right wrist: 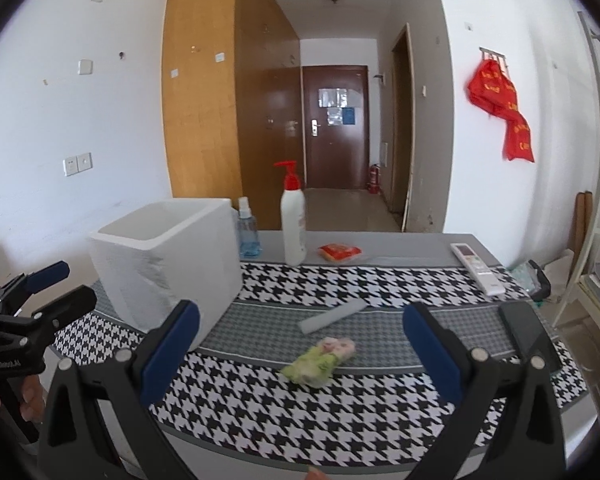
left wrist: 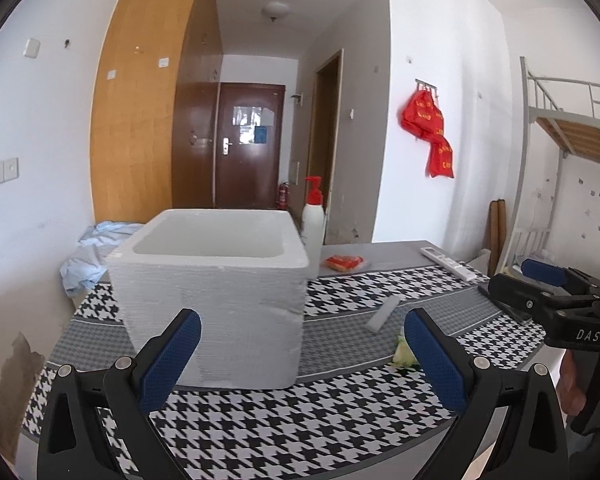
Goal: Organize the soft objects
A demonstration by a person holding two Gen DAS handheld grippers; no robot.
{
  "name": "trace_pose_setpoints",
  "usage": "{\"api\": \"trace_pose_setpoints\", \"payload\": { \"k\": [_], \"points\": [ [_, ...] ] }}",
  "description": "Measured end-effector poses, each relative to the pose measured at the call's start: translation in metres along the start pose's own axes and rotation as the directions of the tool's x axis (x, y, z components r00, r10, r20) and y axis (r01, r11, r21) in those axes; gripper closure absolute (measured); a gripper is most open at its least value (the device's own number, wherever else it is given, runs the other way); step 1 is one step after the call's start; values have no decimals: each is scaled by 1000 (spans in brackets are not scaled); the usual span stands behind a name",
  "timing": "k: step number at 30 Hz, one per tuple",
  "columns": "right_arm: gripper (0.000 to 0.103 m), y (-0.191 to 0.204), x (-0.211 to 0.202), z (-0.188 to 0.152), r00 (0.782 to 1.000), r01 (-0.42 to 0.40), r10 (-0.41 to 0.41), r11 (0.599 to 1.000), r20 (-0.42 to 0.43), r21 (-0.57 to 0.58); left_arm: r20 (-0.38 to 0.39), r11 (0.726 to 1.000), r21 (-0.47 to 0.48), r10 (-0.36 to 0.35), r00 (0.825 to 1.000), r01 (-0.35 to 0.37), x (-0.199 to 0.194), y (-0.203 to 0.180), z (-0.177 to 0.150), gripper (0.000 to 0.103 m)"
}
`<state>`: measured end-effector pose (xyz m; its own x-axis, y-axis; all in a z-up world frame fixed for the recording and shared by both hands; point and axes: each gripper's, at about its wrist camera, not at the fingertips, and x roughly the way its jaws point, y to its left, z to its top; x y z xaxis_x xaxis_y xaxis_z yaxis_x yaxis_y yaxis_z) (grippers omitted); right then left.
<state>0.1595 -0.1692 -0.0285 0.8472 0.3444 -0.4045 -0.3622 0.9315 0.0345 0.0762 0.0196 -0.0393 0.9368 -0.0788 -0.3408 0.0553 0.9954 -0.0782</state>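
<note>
- The left tool point(left wrist: 302, 354) hovers low in the left wrist view, fingers spread wide apart with nothing between them, facing the white foam box point(left wrist: 216, 292) at the centre of that frame.
- The right tool point(right wrist: 302, 350) sits at the bottom of the right wrist view — fingers also spread wide, empty.
- A small green-and-pink soft bundle point(right wrist: 320, 362) lies on the houndstooth cloth of the counter point(right wrist: 340, 420), lower centre of that frame, between the two blue pads but not touched by them.
- Just above it in the frame lies a pale grey foam strip point(right wrist: 332, 316), apart from the bundle.
- The box stands at left of centre, open at the top.
- Behind, along the upper edge of the counter: a blue spray bottle point(right wrist: 247, 228), a white pump bottle point(right wrist: 293, 220), a red packet point(right wrist: 339, 252) and a white remote point(right wrist: 476, 268) at right.
</note>
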Motion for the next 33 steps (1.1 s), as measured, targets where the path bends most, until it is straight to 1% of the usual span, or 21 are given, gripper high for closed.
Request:
{"api": "trace_pose_setpoints", "payload": {
  "k": [9,17,21,23,26,30,33],
  "points": [
    [0,-18,2,-5,999,37,-36,999,-24,10,-14,1000,5,-27,1000,27,11,-13,-2,1],
    [0,-33,8,-12,998,46,-45,999,-50,18,-29,998,27,-48,998,49,26,-25,-1,1],
    [0,-39,10,-17,995,82,-83,997,-61,-5,-41,997,28,-75,996,76,36,-32,-1,1],
    [0,-44,10,-18,995,79,-78,997,-64,7,-44,994,31,-102,994,103,41,-36,0,1],
    [0,-50,12,-21,994,80,-78,997,-72,21,-58,992,48,-117,991,120,50,-44,0,1],
    [0,-58,17,-27,992,84,-81,996,-93,33,-63,988,80,-124,990,129,60,-51,1,1],
    [0,-63,18,-29,992,85,-81,996,-101,40,-78,988,78,-126,989,132,68,-53,2,1]
  ]
}}
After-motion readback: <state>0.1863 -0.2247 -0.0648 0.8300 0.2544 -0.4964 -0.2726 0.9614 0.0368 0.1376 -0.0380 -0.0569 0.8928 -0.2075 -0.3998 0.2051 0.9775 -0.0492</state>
